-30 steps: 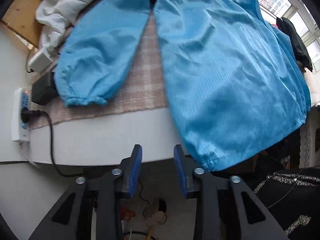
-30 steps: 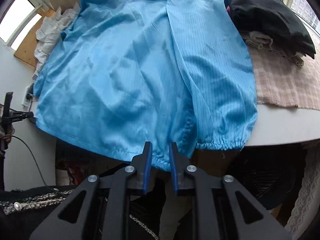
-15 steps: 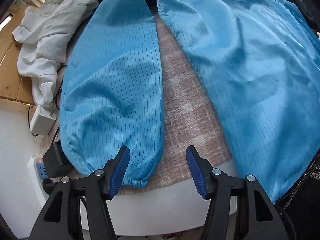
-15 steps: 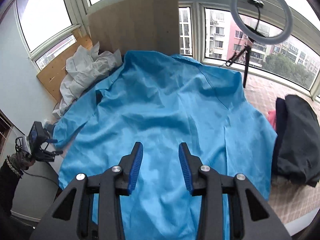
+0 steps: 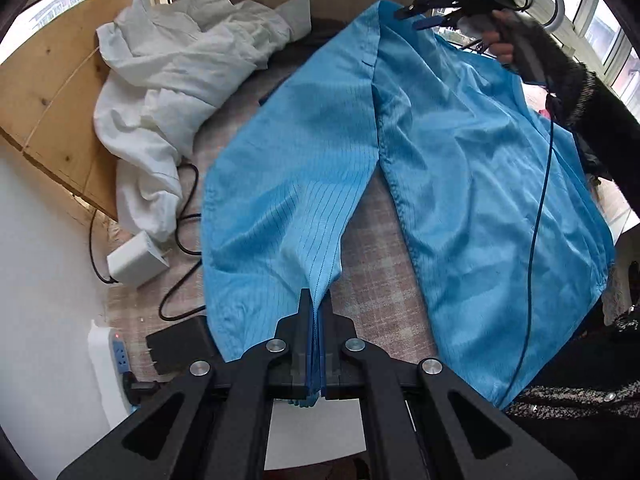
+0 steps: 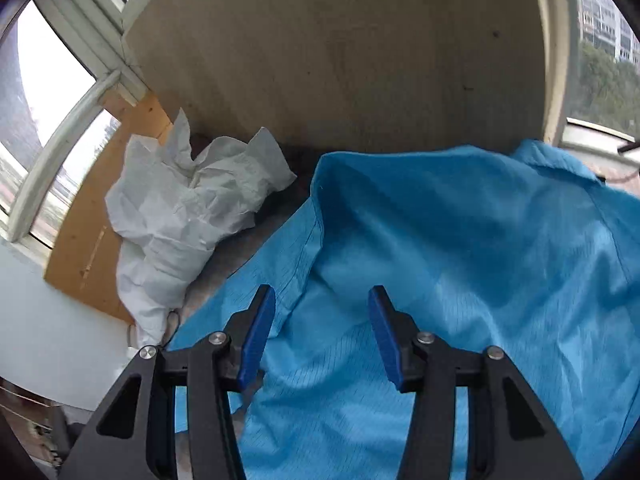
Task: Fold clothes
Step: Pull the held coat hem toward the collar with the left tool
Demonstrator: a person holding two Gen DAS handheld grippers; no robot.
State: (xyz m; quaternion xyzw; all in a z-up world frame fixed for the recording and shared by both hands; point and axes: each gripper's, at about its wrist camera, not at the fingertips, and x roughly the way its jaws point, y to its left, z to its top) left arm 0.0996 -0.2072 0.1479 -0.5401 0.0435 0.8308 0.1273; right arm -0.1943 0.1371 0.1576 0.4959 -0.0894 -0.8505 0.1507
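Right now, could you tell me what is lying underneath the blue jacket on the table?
Under the blue jacket lies a plaid cloth, showing between the sleeve and the body. A black cable runs under the sleeve's edge. Whatever else sits beneath the jacket is covered.

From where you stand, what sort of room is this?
Probably a home's enclosed balcony or sunroom: windows wrap round, apartment blocks show outside, and a blue jacket lies spread on a checked blanket.

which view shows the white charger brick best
The left wrist view: the white charger brick lies in full sight on the checked cloth, cable attached, beside the blue garment. The right wrist view does not show it; only the white cloth pile appears there.
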